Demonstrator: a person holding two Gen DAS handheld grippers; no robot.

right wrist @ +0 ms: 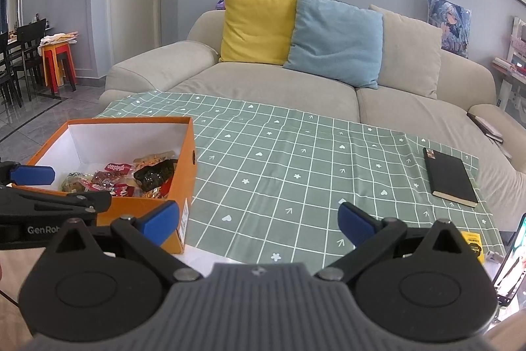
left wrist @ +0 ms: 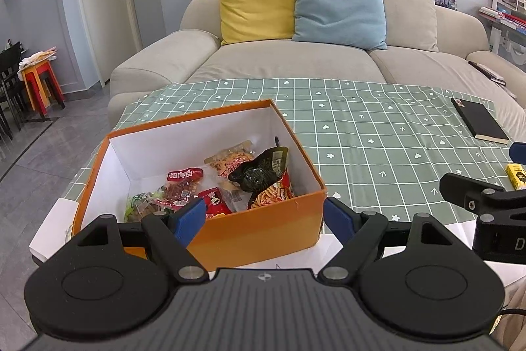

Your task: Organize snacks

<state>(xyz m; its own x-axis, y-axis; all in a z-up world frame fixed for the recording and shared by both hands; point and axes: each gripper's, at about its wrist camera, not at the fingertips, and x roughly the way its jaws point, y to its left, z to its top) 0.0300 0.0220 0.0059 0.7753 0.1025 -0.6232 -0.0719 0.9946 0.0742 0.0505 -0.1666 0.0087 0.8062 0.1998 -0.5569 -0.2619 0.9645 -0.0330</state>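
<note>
An orange box [left wrist: 256, 232] with a white inside stands on the green checked tablecloth [left wrist: 378, 134] at the near left. Several snack packets [left wrist: 230, 180] lie in it, a dark one [left wrist: 259, 171] on top. My left gripper [left wrist: 264, 217] is open just in front of the box's near wall, nothing between its blue pads. In the right wrist view the box [right wrist: 184, 160] is at the left and my right gripper [right wrist: 258, 224] stands open over the cloth's near edge, holding nothing. A small yellow packet [right wrist: 473, 247] lies at the near right, by the right finger.
A black notebook [right wrist: 450, 178] lies on the cloth at the right. A phone [right wrist: 513, 255] stands at the far right edge. Behind the table is a beige sofa [right wrist: 263, 81] with yellow and blue cushions. Chairs and coloured stools [right wrist: 57, 61] stand far left.
</note>
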